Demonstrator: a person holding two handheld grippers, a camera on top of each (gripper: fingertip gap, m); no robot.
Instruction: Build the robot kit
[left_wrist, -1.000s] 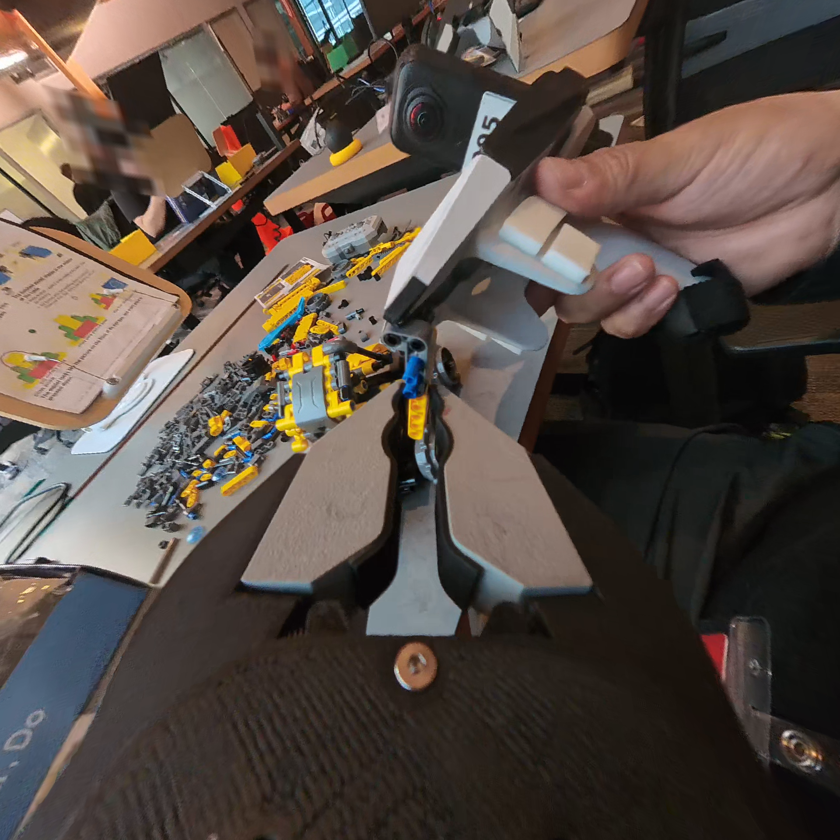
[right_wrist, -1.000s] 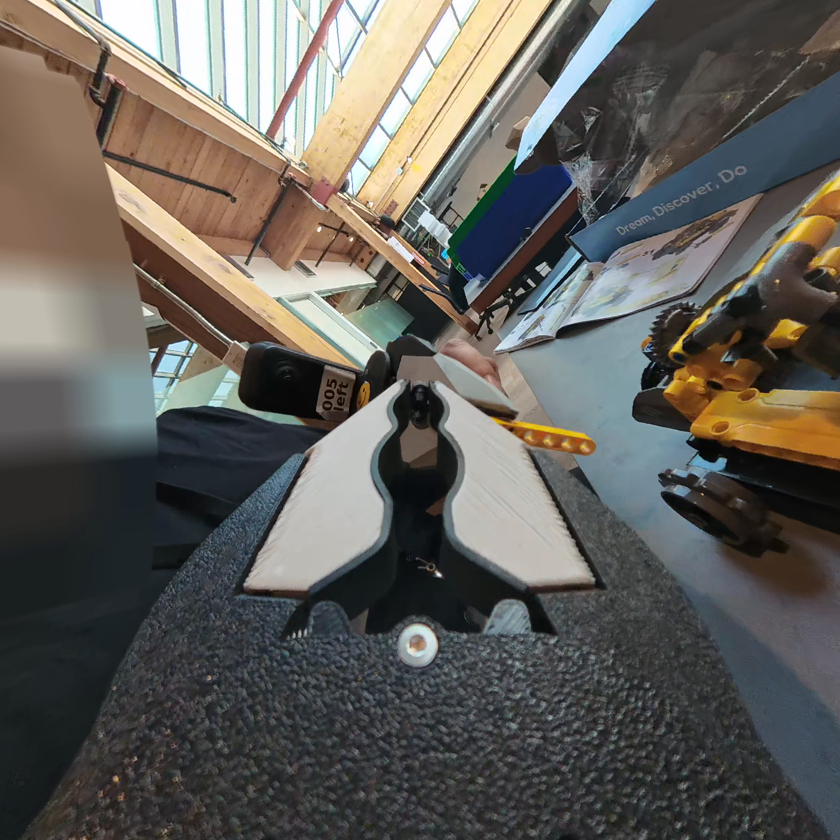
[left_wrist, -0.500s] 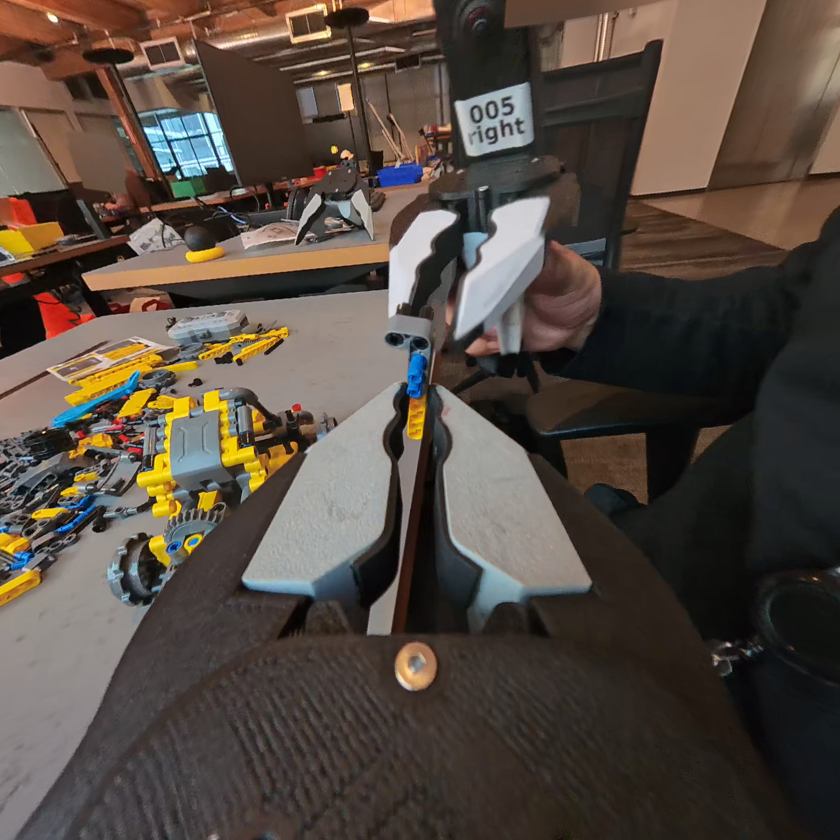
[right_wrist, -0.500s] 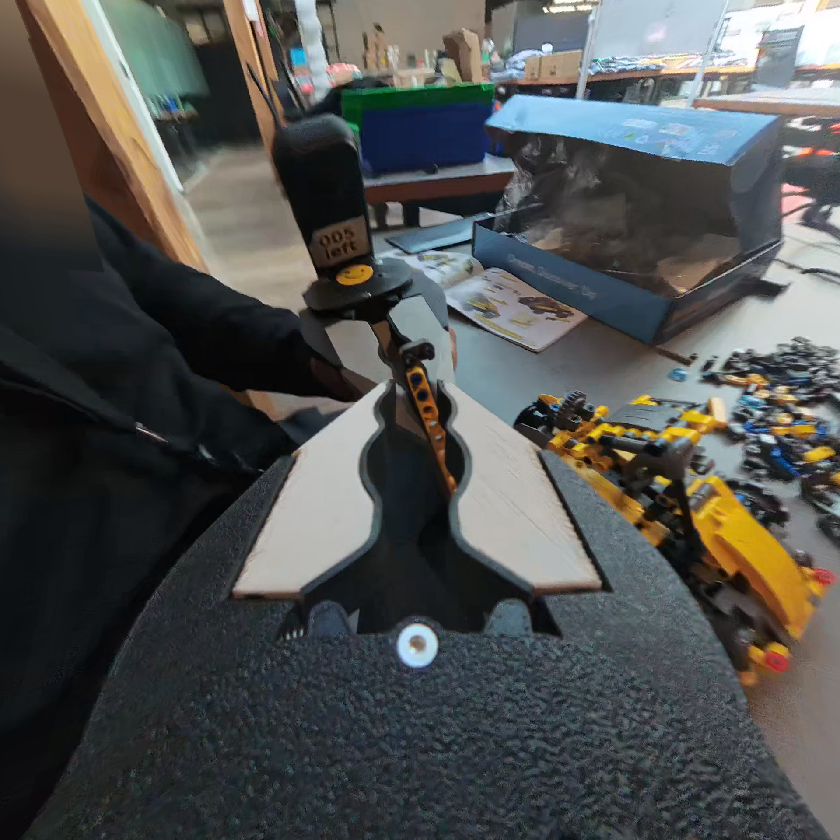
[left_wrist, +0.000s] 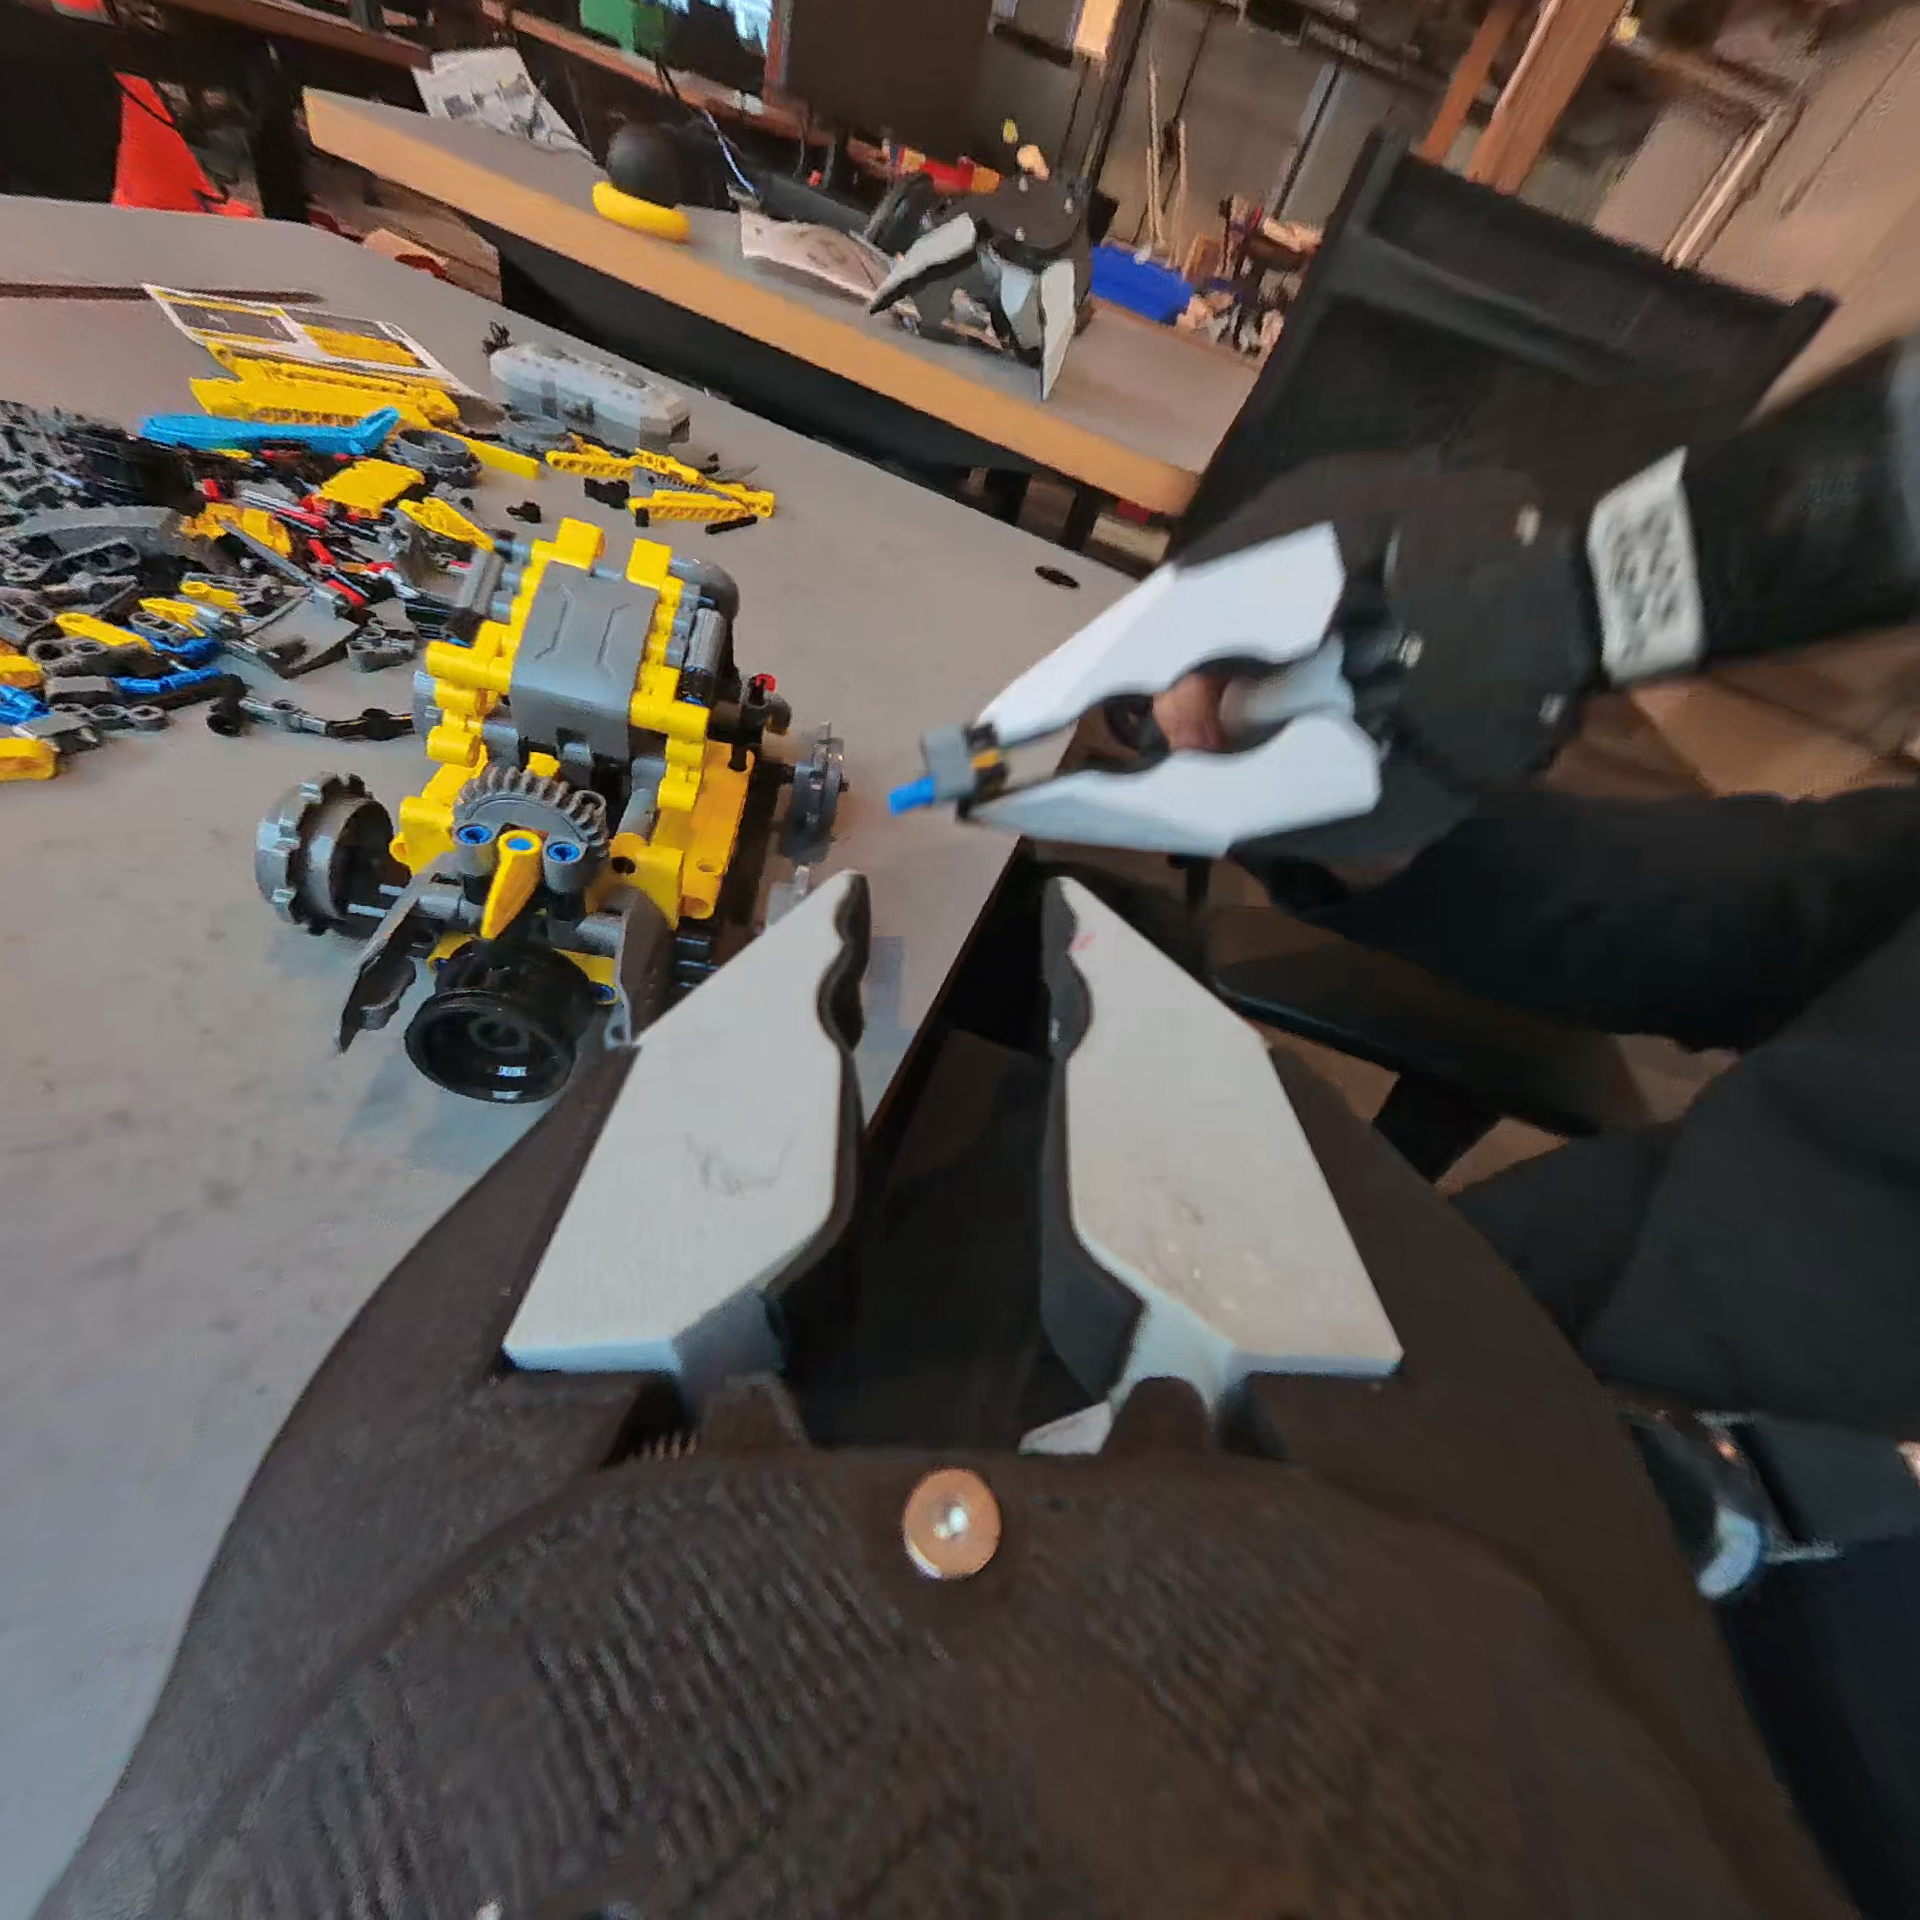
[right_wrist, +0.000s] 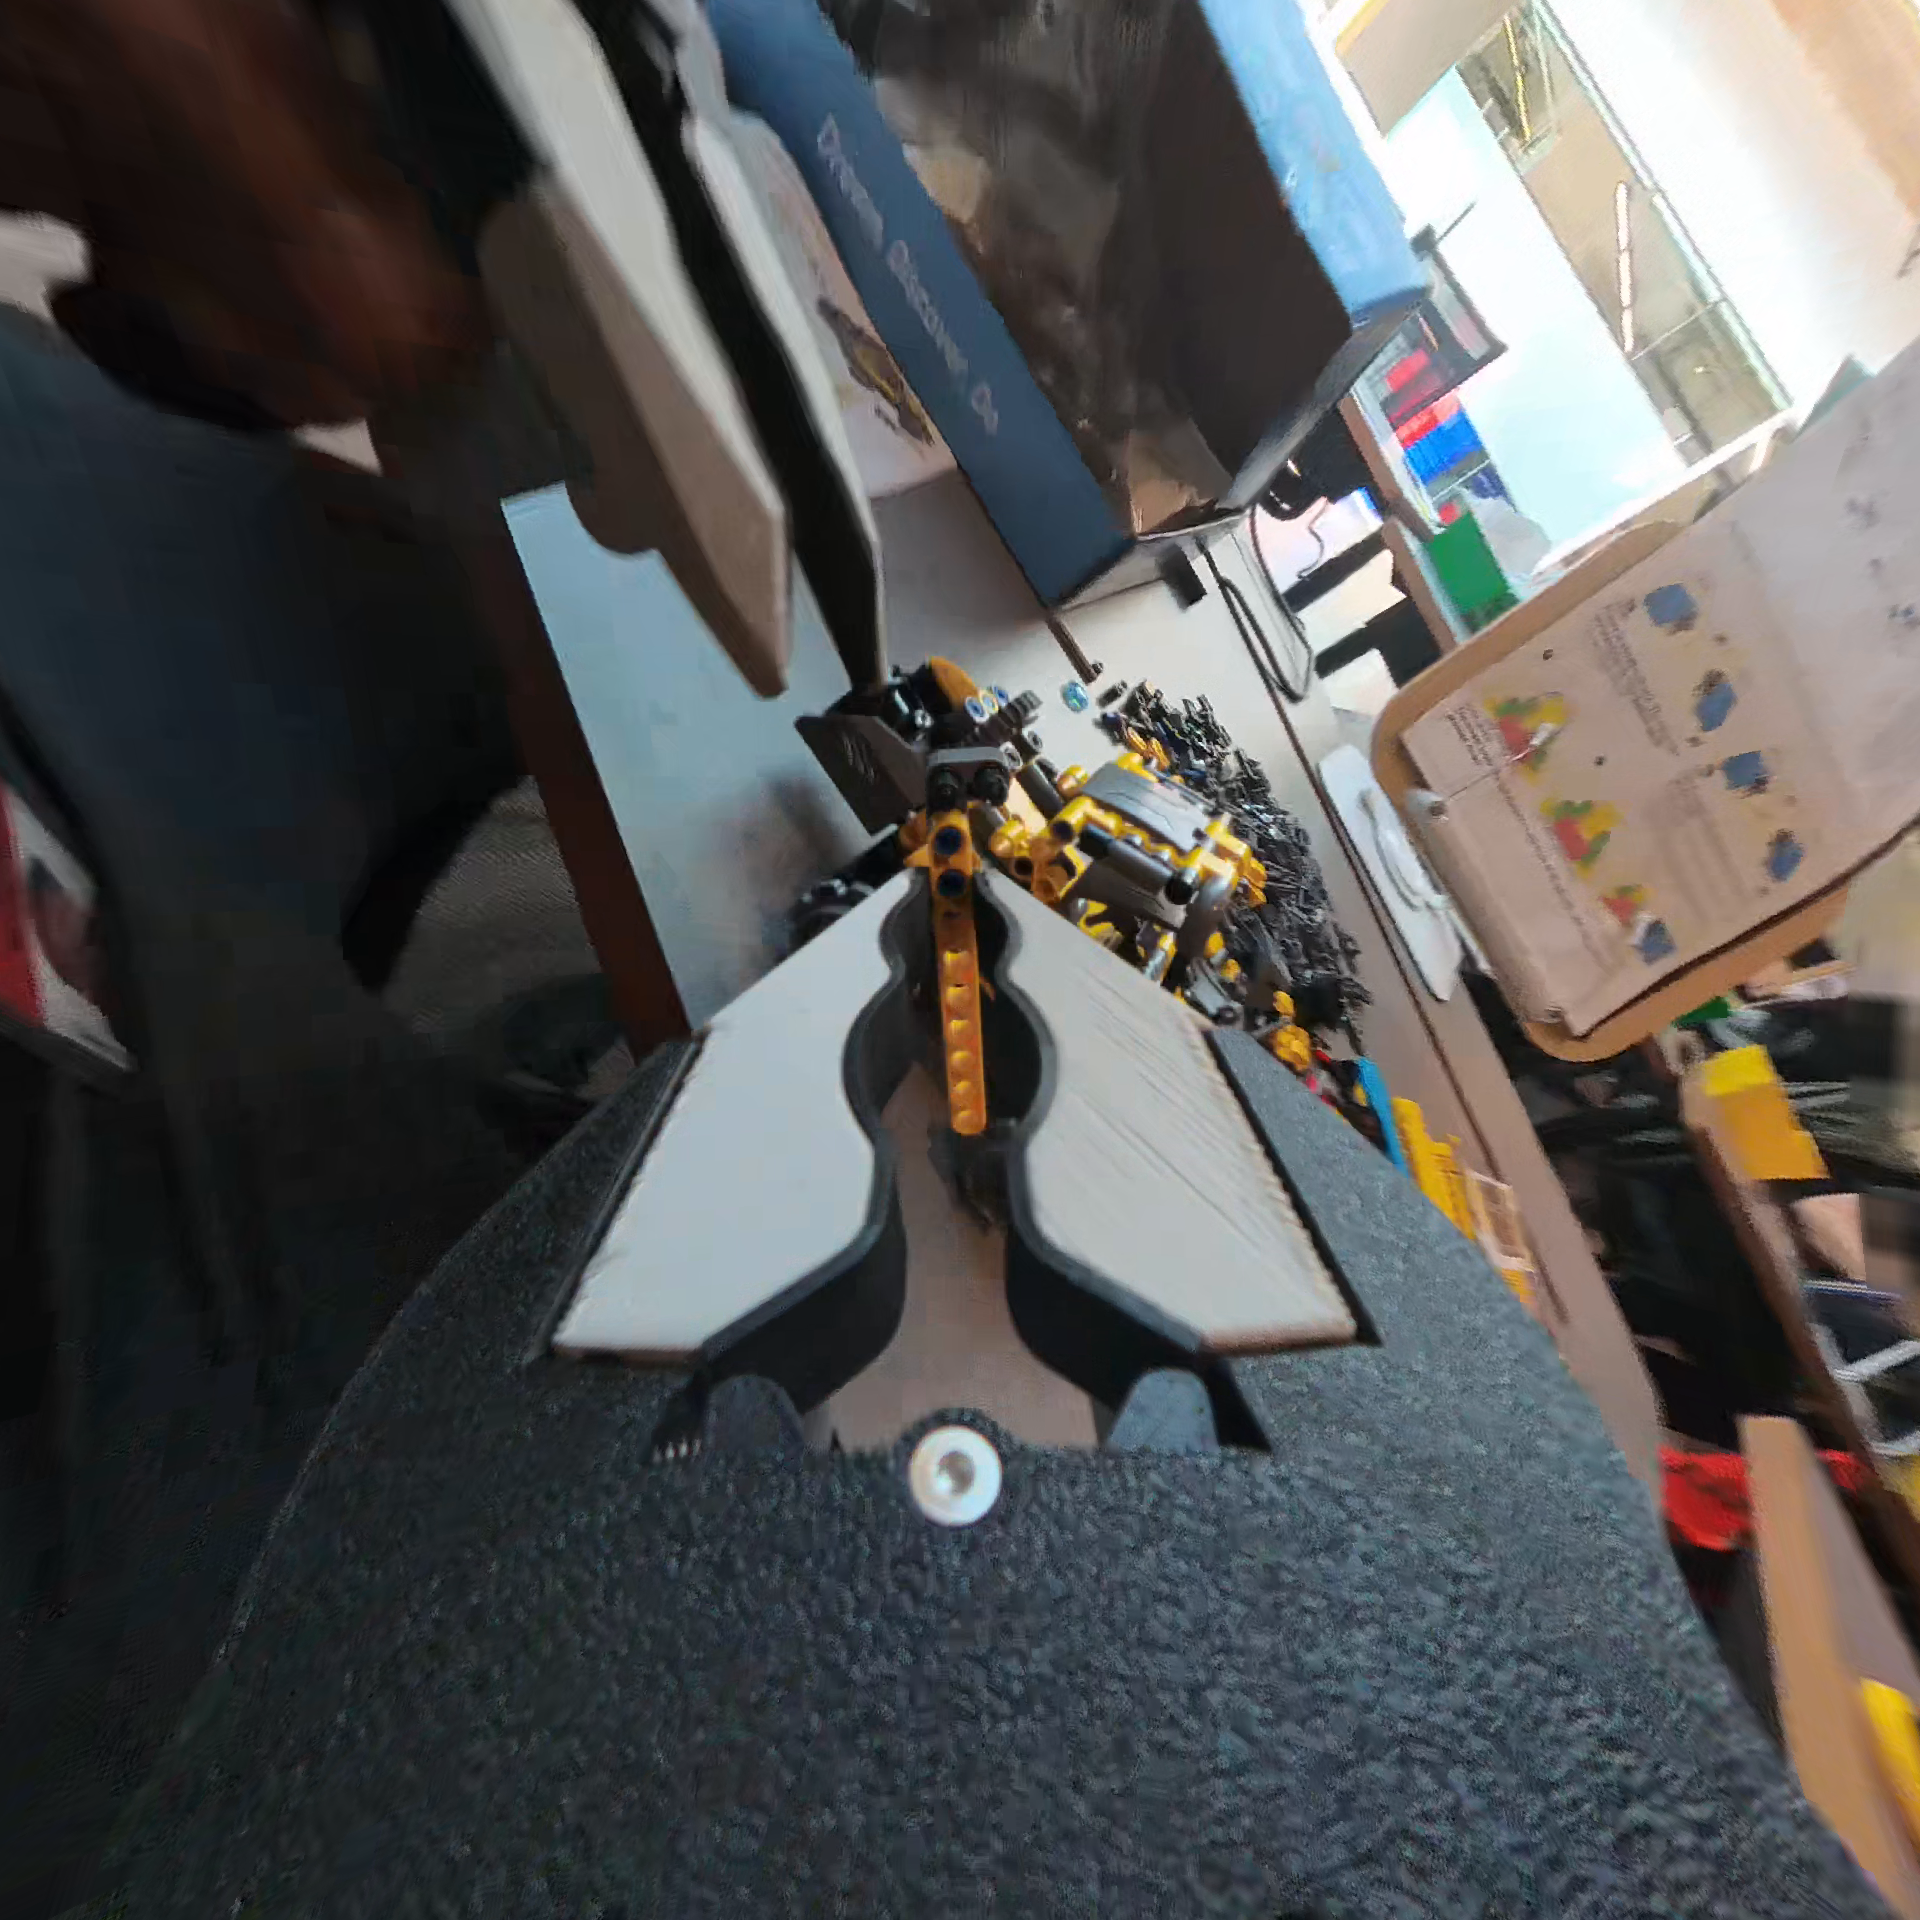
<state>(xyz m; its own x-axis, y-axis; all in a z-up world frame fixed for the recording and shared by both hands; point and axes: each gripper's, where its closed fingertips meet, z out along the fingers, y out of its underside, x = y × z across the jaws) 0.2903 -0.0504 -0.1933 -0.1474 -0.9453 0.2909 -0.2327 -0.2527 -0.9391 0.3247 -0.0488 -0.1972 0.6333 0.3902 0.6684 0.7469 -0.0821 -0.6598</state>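
My left gripper (left_wrist: 954, 904) is open and empty, over the grey table's (left_wrist: 208, 1195) right edge. A partly built yellow and grey brick vehicle (left_wrist: 582, 748) with black wheels stands just left of it. My right gripper (left_wrist: 977, 774) is to the upper right, held by a hand in a black sleeve. In the right wrist view, the right gripper (right_wrist: 948, 883) is shut on a yellow holed beam (right_wrist: 958, 997) with a grey connector (right_wrist: 971, 774) at its far end. A blue pin (left_wrist: 909, 795) sticks out of that end. The left gripper's fingers (right_wrist: 675, 416) hang at upper left there.
Loose black, yellow and blue parts (left_wrist: 156, 582) and a leaflet (left_wrist: 281, 327) cover the table's far left. A spare gripper (left_wrist: 987, 270) lies on the table behind. A black chair (left_wrist: 1507, 364) stands right. A blue box (right_wrist: 1091, 260) and an instruction board (right_wrist: 1662, 779) are beyond the vehicle. My hands' fingertips stand some 4 cm from each other.
My left gripper has opened and let go of the yellow beam. The right gripper now holds the beam with its connector and has drawn away to the right.
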